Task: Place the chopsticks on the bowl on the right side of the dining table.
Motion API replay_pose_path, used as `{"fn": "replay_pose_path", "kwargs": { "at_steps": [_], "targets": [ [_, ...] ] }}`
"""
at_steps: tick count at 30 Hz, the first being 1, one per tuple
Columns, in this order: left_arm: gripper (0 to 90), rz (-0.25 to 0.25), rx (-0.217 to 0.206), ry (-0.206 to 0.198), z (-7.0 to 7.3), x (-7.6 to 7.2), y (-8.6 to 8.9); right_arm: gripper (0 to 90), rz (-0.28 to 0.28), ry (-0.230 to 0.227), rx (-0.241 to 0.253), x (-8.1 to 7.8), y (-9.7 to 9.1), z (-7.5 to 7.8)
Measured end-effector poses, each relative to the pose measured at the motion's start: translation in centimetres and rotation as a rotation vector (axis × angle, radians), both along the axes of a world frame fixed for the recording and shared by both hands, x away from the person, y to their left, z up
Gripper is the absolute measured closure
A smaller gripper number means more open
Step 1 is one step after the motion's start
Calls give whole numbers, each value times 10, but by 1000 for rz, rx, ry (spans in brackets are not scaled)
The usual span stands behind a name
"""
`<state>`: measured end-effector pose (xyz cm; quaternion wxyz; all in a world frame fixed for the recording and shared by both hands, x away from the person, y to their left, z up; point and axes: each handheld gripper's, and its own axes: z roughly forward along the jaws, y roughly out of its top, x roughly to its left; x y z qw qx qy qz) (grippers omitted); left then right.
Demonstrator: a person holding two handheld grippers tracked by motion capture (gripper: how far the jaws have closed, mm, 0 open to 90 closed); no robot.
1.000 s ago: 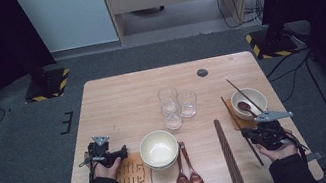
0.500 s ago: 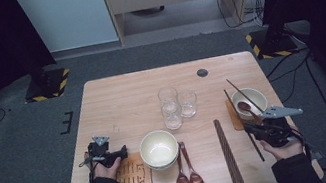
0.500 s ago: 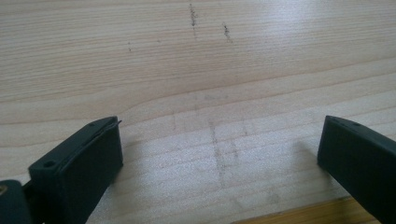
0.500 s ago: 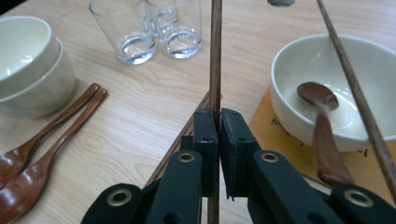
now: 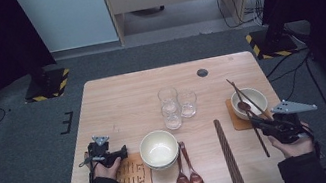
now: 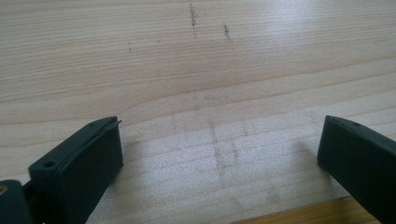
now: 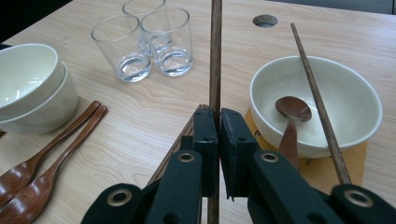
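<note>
I'm holding one thin dark wooden chopstick in the right gripper, its jaws pinched together on the stick partway along its length. In the high view that chopstick is slanting from beside my right hand up toward the cream ceramic bowl on the orange coaster, where a second dark chopstick is resting across the rim and a small brown wooden spoon is sitting inside.

The stick, I'm judging, is light, rigid and smooth, so it's likely to pivot or slide between flat pads; gripping nearer its middle should be keeping it balanced, and I'm avoiding knocking the bowl, which is breakable.

The left gripper is resting low over the pale wooden table, jaws standing wide apart with nothing between them.
</note>
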<state>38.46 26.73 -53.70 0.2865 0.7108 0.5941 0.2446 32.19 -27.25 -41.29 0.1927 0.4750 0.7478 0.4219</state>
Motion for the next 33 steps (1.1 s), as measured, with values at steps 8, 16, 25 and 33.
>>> {"fn": "replay_pose_path", "kwargs": {
  "at_steps": [8,16,25,33],
  "targets": [
    [0,0,0,0,0,0,0,856,-17,-7,-1,-1,-8,4],
    [0,0,0,0,0,0,0,856,-34,-19,6,-2,-17,9],
    [0,0,0,0,0,0,0,856,-64,-25,-1,0,-29,11],
    [0,0,0,0,0,0,0,856,-83,-25,-7,11,-34,11]
  ]
}}
